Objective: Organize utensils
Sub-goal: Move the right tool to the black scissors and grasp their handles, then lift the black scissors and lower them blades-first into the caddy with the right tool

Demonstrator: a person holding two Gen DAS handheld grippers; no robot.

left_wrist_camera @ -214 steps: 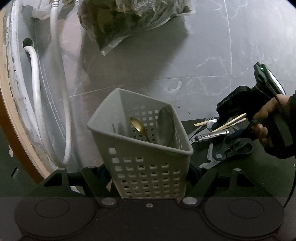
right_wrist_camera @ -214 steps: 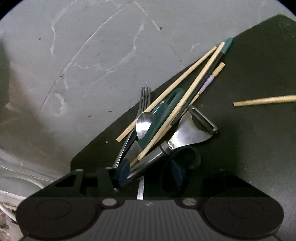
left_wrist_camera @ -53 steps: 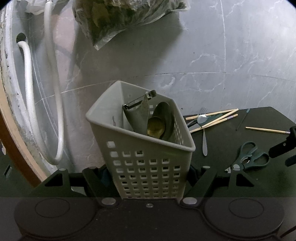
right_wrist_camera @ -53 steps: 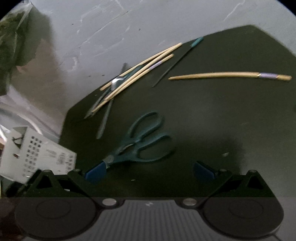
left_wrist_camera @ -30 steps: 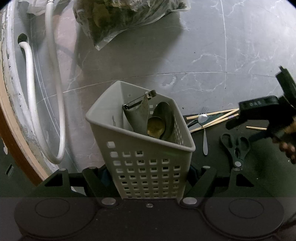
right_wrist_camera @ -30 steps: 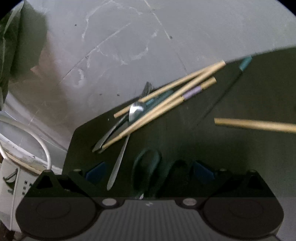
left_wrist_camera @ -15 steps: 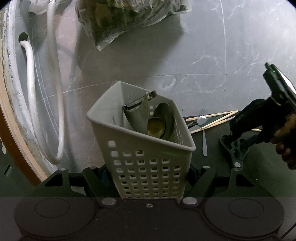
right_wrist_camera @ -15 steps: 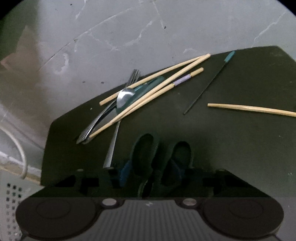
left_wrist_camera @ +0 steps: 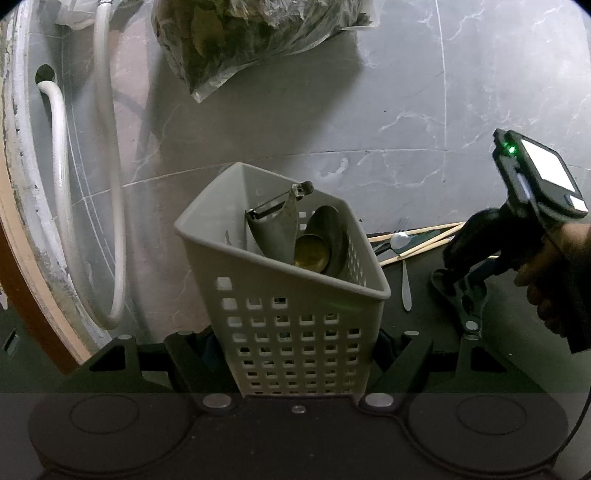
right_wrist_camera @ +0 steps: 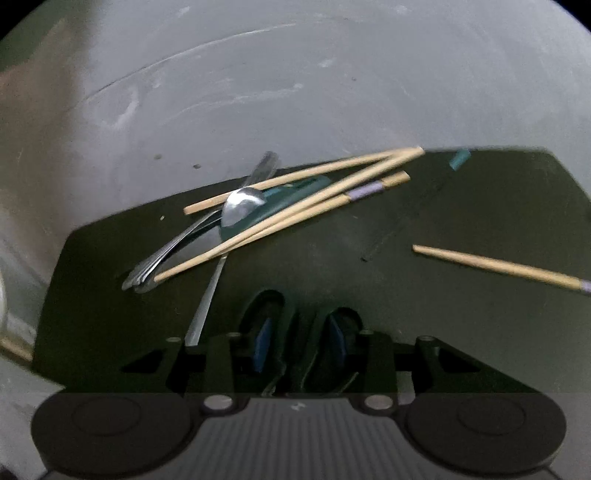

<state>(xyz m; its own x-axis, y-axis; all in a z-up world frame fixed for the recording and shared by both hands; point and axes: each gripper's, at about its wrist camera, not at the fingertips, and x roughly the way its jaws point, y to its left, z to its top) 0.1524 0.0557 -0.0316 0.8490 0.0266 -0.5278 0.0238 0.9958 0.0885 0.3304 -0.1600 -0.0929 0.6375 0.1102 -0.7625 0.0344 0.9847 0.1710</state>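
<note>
the left gripper (left_wrist_camera: 295,354) is clamped on a pale slotted basket (left_wrist_camera: 295,325), its fingers pressed against the basket's lower walls, and holds it tilted on the grey stone floor (left_wrist_camera: 332,110) at the edge of a dark mat (left_wrist_camera: 517,354). only the left wrist view looks into the basket: a metal peeler (left_wrist_camera: 277,225) stands in it with its blade end above the rim, beside a brass spoon (left_wrist_camera: 312,253) and a larger dark spoon bowl (left_wrist_camera: 328,229). that view also shows a white hose (left_wrist_camera: 59,184) along the wall, a clear bag of leaves (left_wrist_camera: 258,33), and the person's hand (left_wrist_camera: 554,273) gripping the right gripper (left_wrist_camera: 463,288), which points down at a pair of scissors (left_wrist_camera: 469,317) on the mat. the right wrist view shows what that angle hides: the scissors' two dark handle loops (right_wrist_camera: 299,317) lie between the blue pads (right_wrist_camera: 262,343), and the jaws are closing on them; the picture is blurred, so whether the pads already press the loops is hard to say, though they look to be against them. past the scissors, this view spreads out the pile left on the mat: wooden chopsticks (right_wrist_camera: 295,218) crossing a steel spoon (right_wrist_camera: 240,203), a fork (right_wrist_camera: 162,254), something teal (right_wrist_camera: 288,199) under them, and one lone chopstick (right_wrist_camera: 498,266) well apart to the right.
</note>
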